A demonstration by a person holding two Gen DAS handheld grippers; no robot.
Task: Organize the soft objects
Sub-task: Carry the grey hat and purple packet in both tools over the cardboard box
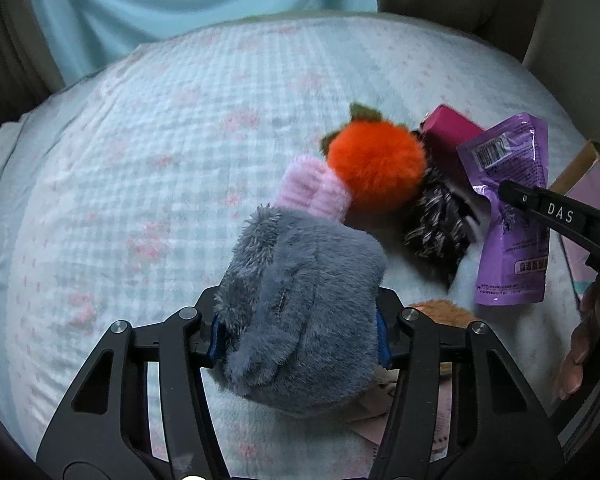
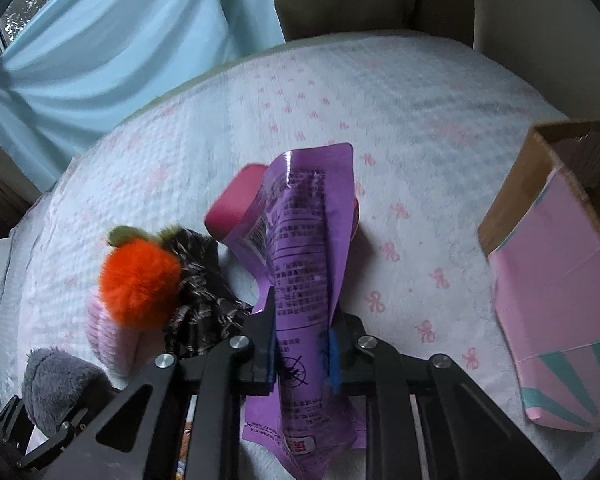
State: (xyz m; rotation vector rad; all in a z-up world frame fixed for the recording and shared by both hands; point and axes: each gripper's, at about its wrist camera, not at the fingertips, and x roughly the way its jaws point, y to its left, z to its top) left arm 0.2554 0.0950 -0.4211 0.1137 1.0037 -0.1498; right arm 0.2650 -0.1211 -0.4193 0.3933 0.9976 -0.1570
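Observation:
My left gripper [image 1: 298, 340] is shut on a grey fluffy plush [image 1: 300, 304] and holds it over the bed; the plush also shows in the right wrist view [image 2: 60, 384]. My right gripper [image 2: 302, 344] is shut on a purple foil pouch [image 2: 304, 256], also seen in the left wrist view [image 1: 512, 208]. On the bed lie an orange furry fruit toy [image 1: 376, 160] [image 2: 140, 284], a pink knitted piece [image 1: 312, 190] [image 2: 108, 340], a dark woven fabric piece [image 1: 436, 220] [image 2: 200, 300] and a magenta box [image 1: 448, 128] [image 2: 236, 204].
The bed cover [image 1: 140, 160] is pale blue with pink bows. A cardboard box with a pink side [image 2: 548, 272] stands at the right. A brown fuzzy item [image 1: 444, 312] lies under the left gripper. Blue curtain [image 2: 120, 60] hangs behind the bed.

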